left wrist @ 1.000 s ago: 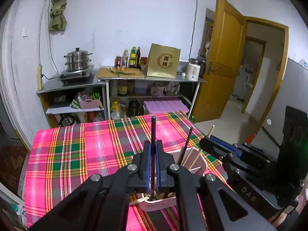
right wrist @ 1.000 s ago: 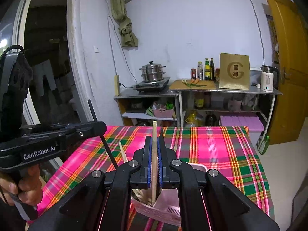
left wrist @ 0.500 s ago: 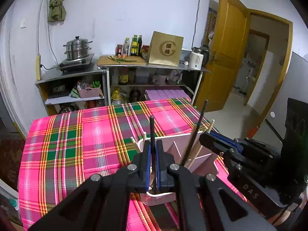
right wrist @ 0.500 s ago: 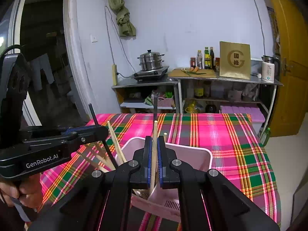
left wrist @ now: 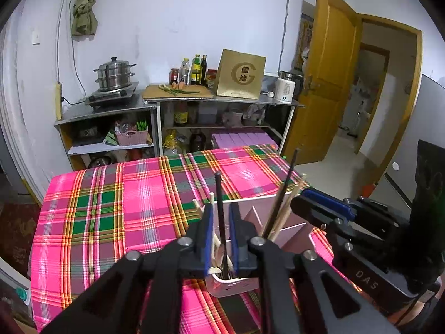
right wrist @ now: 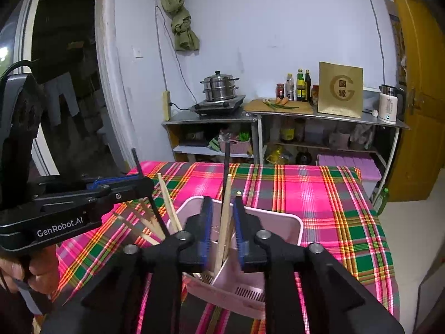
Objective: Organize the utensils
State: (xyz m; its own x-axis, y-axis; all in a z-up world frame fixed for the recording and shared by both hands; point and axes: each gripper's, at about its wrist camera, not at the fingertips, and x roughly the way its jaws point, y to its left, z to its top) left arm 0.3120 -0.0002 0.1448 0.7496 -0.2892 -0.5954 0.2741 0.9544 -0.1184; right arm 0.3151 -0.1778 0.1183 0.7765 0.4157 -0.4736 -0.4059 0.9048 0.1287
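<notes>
Jaws of both grippers are seen parted. A black chopstick (left wrist: 221, 217) stands loose between those of the left gripper (left wrist: 221, 239), a wooden chopstick (right wrist: 224, 222) between those of the right gripper (right wrist: 222, 233), both dropped into the pink holder (right wrist: 281, 222) on the tabletop (left wrist: 111, 211). Such sticks are judged light, stiff and slippery; a grip near mid-shaft is advised.

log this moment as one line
left gripper: open around black chopstick | right gripper: open around wooden chopstick | both chopsticks in pink holder

Upright chopsticks (left wrist: 279, 208) crowding holder (left wrist: 267, 203) mouth.
</notes>
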